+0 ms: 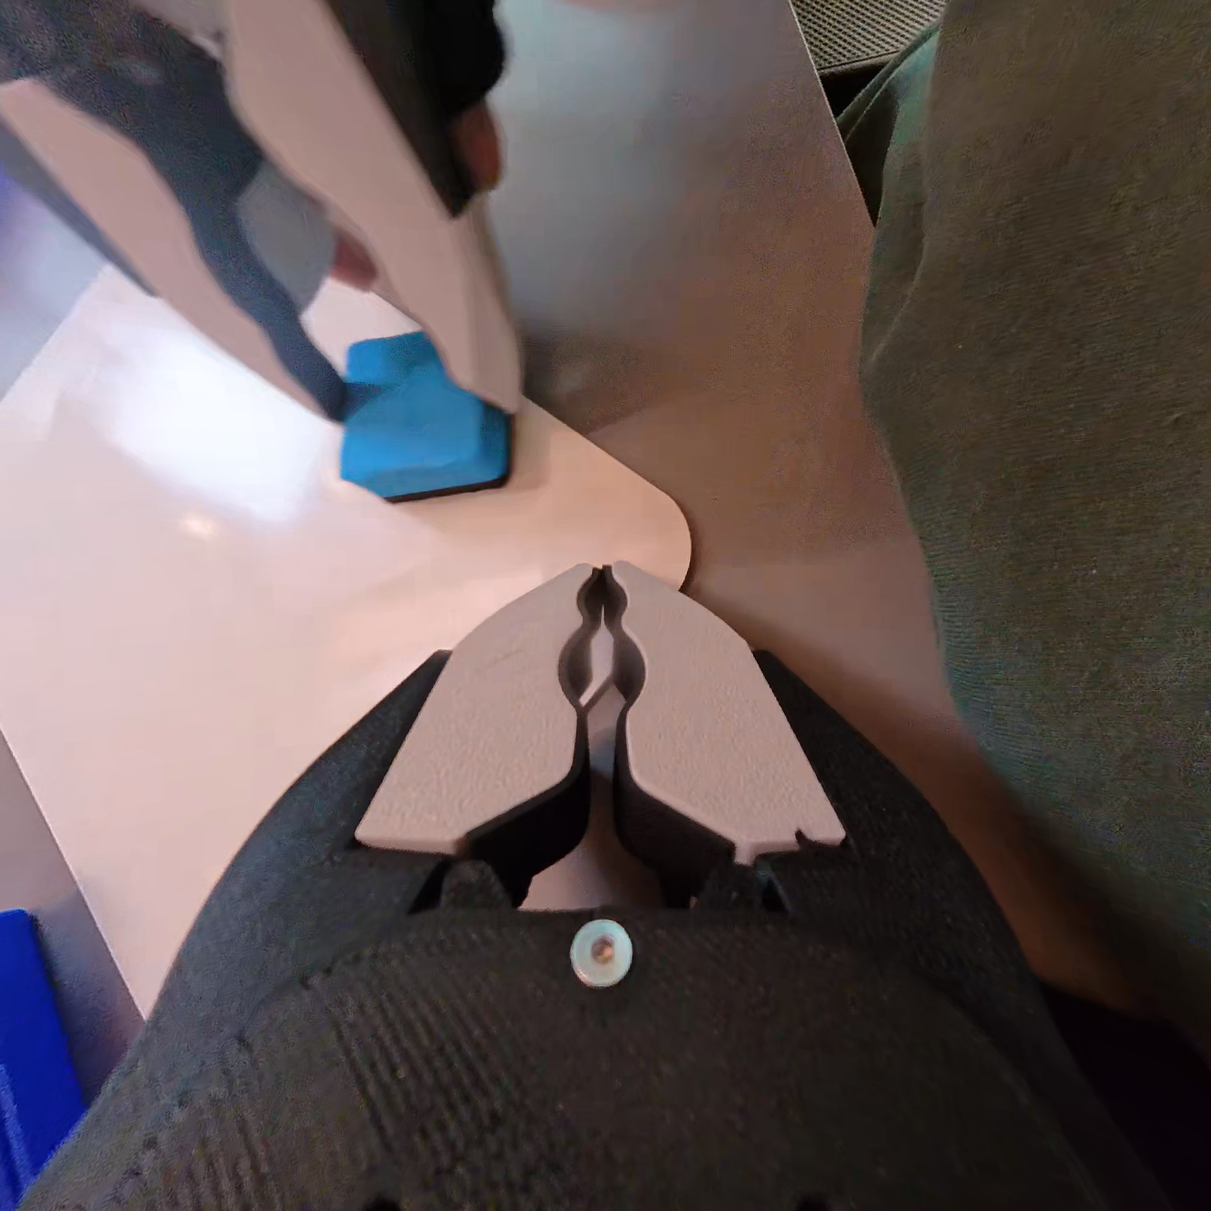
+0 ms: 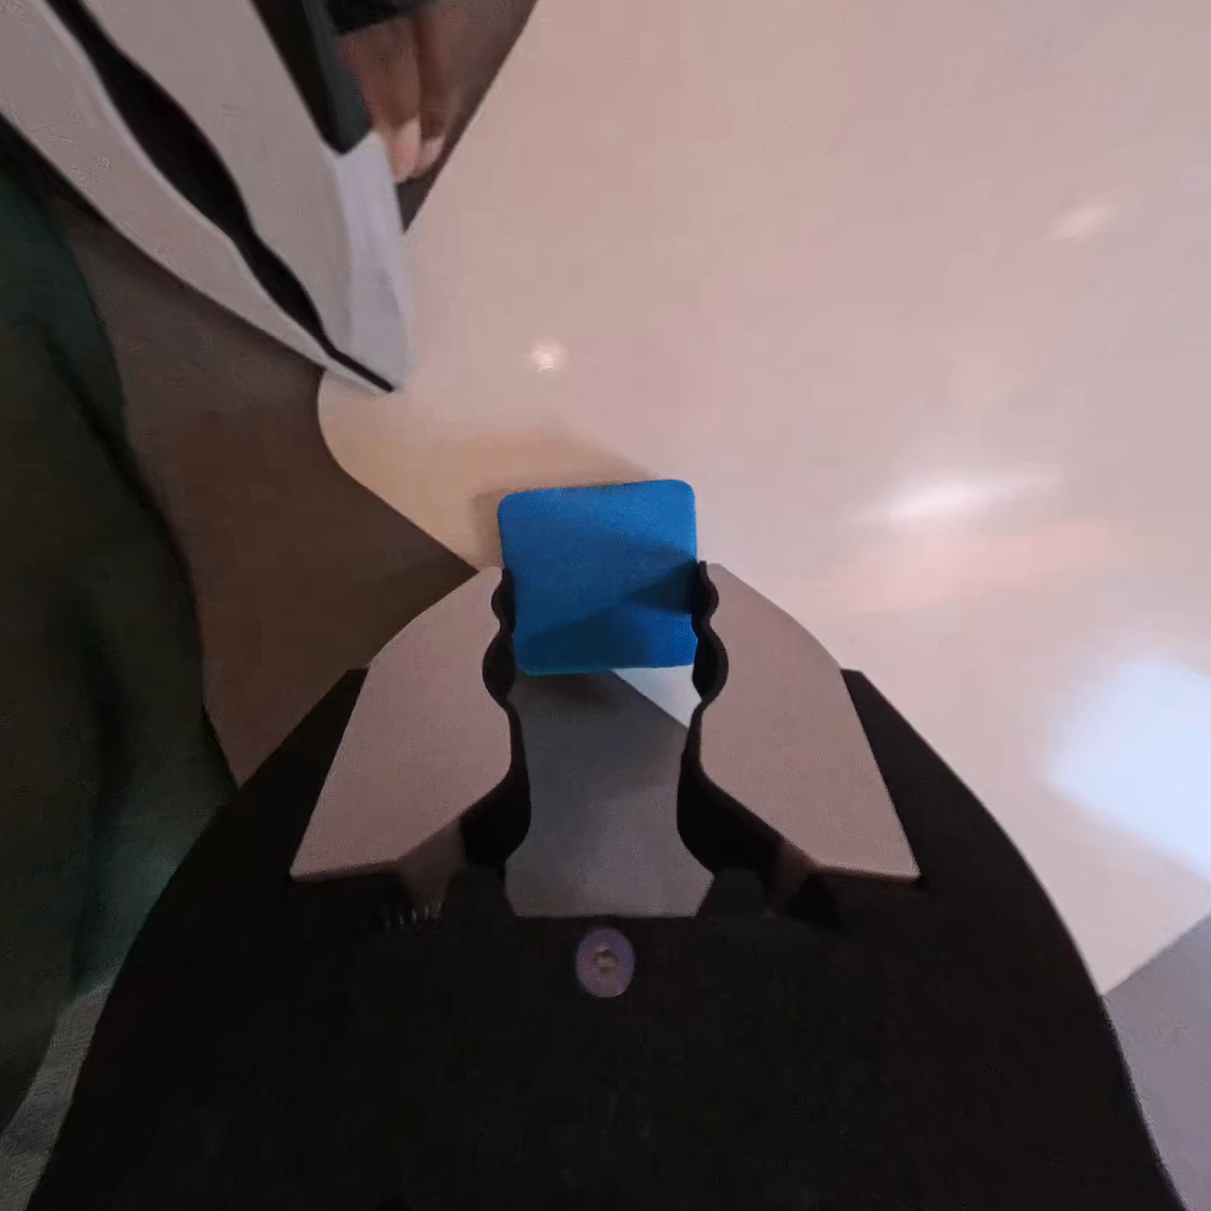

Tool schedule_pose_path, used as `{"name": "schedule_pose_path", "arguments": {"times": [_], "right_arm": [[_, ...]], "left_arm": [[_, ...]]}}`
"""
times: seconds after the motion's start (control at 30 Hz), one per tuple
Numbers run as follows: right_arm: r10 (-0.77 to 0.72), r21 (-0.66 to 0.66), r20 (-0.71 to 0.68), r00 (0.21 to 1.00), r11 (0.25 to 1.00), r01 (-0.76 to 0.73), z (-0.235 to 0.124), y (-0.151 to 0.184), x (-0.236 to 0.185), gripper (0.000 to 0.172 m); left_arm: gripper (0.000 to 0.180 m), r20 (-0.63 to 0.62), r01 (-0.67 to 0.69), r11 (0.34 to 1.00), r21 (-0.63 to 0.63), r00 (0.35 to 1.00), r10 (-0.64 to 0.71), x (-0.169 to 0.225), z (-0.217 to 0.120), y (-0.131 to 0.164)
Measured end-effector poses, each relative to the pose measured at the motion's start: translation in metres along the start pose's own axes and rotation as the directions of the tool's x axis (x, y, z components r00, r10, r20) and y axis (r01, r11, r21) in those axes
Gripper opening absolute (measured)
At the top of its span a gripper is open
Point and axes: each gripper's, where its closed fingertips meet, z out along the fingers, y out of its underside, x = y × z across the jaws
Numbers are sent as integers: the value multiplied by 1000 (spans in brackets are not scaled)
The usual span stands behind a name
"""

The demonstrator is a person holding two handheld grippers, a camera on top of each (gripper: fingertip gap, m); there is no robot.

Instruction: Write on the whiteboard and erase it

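Erase step was in hand, by my read: the right gripper (image 2: 599, 609) held the blue eraser (image 2: 596, 576), both pads pressed on its opposite sides, dark felt face down on the whiteboard (image 2: 852, 262) near the board's rounded corner. No marks showed on the visible part of the board, so erasing looked nearly done or not yet needed there (can't tell which).

The left gripper (image 1: 606, 576) had its fingers closed together w/ nothing between them, tips hovering over or resting at that same rounded corner; contact can't be confirmed.

Eraser orientation: roughly square from above, so no clear long axis; it lay flat, blue foam up, and stuck out forward past the fingertips.

Next move prob. calls for steady downward pressure and sweeping strokes across the board, keeping felt flat, w/ the left gripper kept clear of the path.
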Motion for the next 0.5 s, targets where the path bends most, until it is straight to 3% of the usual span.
{"name": "schedule_pose_path", "arguments": {"times": [0.07, 0.17, 0.3, 0.4, 0.5], "right_arm": [[29, 14, -3, 1000, 999, -29, -3, 7, 4, 53], [247, 7, -97, 964, 969, -248, -20, 40, 86, 52], [481, 33, -194, 855, 874, -485, -46, 100, 183, 53], [543, 31, -184, 820, 837, -547, -53, 119, 201, 53], [476, 16, -204, 855, 875, -483, -55, 108, 205, 53]], "left_arm": [[0, -3, -2, 1000, -1, 1000, 2, 0, 0, 0], [0, -6, -2, 1000, -1, 1000, 2, 0, 0, 0], [1, -7, 0, 1000, -2, 1000, 0, 0, 0, -1], [0, -12, 3, 1000, 0, 1000, -3, 0, 0, -1], [0, -16, 7, 1000, 2, 1000, -7, -1, 0, -1]]}}
